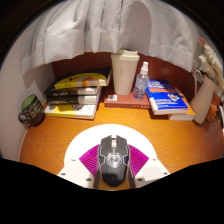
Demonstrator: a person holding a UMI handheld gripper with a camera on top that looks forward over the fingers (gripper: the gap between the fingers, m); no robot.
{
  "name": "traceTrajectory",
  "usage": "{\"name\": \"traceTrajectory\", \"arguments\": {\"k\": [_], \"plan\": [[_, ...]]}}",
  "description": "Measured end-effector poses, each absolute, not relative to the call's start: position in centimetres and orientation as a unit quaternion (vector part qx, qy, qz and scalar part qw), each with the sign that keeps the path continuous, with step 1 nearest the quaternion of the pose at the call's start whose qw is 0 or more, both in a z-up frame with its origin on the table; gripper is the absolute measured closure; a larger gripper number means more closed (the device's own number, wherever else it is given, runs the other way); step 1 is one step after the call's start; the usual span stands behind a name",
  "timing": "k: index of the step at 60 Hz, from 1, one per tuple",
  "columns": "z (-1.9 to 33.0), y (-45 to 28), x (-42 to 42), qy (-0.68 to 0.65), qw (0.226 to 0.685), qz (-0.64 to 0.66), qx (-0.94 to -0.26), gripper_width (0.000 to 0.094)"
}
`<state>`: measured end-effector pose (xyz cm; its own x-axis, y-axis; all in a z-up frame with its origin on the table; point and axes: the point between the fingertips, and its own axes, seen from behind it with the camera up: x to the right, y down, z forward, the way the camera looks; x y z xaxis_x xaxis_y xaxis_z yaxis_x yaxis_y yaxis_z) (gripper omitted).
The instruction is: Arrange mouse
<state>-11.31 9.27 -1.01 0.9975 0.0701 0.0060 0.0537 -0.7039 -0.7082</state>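
Here the mouse (113, 160) sits between the fingers of my tool (113, 163), pink pads tight on both flanks, above the bench (60, 140). It seems light, rigid and slick-shelled, so the flat sides are the right hold. Books (80, 95) lie well beyond.

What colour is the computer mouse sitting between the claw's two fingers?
Black, with a grey scroll wheel area; the mouse shows best in the gripper view.
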Motion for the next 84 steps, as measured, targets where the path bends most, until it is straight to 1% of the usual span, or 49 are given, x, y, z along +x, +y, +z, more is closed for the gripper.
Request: {"name": "traceTrajectory", "arguments": {"k": [1,7,9,10,11,12,13,14,16,18,27,33,43,52,63,73,84], "plan": [[-1.0,9.3,-11.3,-0.033,0.386,0.010,-0.922,0.0512],[-1.0,9.4,-11.3,-0.022,0.390,0.015,-0.920,0.0448],[-1.1,9.3,-11.2,-0.019,0.387,0.017,-0.922,0.0415],[-1.2,9.2,-11.1,-0.015,0.383,0.017,-0.923,0.0383],[-1.2,9.1,-10.9,-0.011,0.380,0.015,-0.925,0.0385],[-1.0,8.9,-10.6,-0.008,0.379,0.013,-0.925,0.0348],[-0.7,8.9,-10.4,-0.004,0.380,0.009,-0.925,0.0273],[-0.4,8.8,-10.1,-0.003,0.383,0.005,-0.924,0.0237],[0.4,8.6,-9.8,-0.001,0.388,0.003,-0.922,0.0180],[1.5,8.3,-9.5,0.001,0.394,0.004,-0.919,0.0147],[7.6,5.2,-7.6,0.015,0.421,0.015,-0.907,0.0138],[11.7,1.7,-5.8,0.030,0.436,0.026,-0.899,0.0094],[15.7,-6.1,-2.8,0.018,0.448,0.028,-0.894,0.0092],[17.9,-12.5,0.1,0.022,0.461,0.027,-0.887,0.0092],[19.1,-18.0,3.2,0.023,0.474,0.018,-0.880,0.0095],[20.4,-20.5,5.7,0.029,0.487,0.008,-0.873,0.0094],[21.9,-21.7,7.1,0.028,0.498,0.002,-0.867,0.0095]]}}
